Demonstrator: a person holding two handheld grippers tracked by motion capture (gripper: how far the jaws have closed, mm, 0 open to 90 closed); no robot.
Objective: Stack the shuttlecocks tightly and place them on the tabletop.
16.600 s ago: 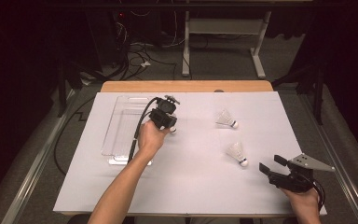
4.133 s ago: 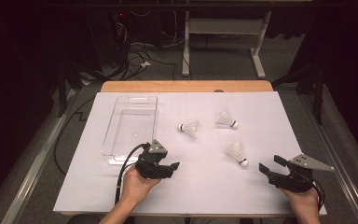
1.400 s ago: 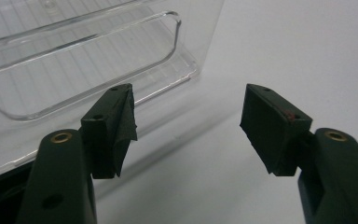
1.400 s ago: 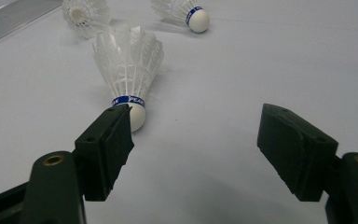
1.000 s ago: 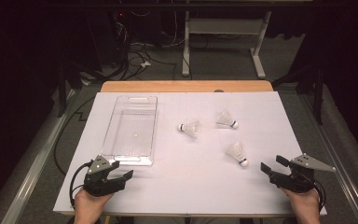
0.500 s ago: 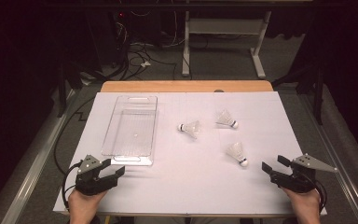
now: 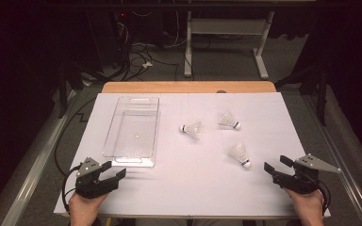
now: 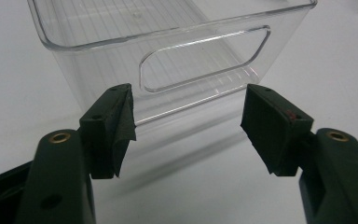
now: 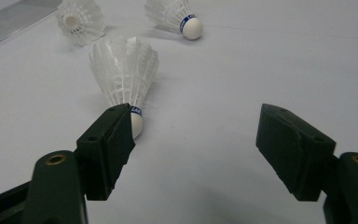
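Right claw (image 7: 274,170) we log agape, empty; nearest shuttlecock (image 7: 240,154) just ahead-left, cork toward it; left claw (image 7: 111,172) likewise agape, empty.

High view: fixed overhead, looks forward and down on the whole tabletop (image 7: 188,188). Left gripper view: low, close on the bin (image 8: 168,56) end wall. Right gripper view: low, close on three shuttlecocks (image 9: 123,70). High view shares both.
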